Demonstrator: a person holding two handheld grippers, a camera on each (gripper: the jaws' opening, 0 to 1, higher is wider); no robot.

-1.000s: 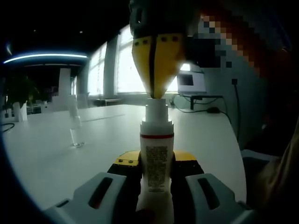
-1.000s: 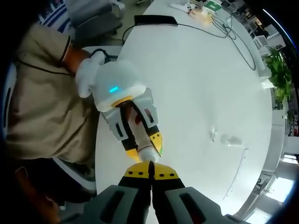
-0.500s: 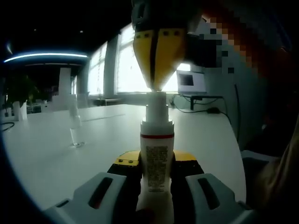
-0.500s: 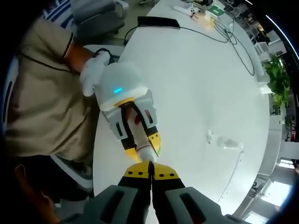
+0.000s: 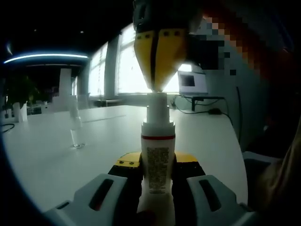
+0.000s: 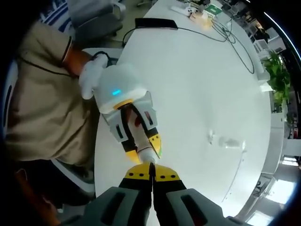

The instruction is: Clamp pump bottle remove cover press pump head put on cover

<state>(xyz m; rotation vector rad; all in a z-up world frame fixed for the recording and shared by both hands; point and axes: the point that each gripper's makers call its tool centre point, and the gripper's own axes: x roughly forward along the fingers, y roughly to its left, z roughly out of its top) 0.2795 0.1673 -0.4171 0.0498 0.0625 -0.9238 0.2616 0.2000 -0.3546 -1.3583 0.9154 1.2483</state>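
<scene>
Pump bottle point(image 5: 157, 160) between left gripper point(image 5: 157, 176) jaws

White pump bottle point(image 5: 158, 160) upright (red band), clear cover point(image 5: 75, 134) apart on table.

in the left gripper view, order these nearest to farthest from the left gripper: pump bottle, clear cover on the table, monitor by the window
1. pump bottle: clamped between the jaws of the left gripper, centre of the view.
2. clear cover: standing on the white table, off to the left.
3. monitor: at the far end by the windows, right of the bottle.
</scene>
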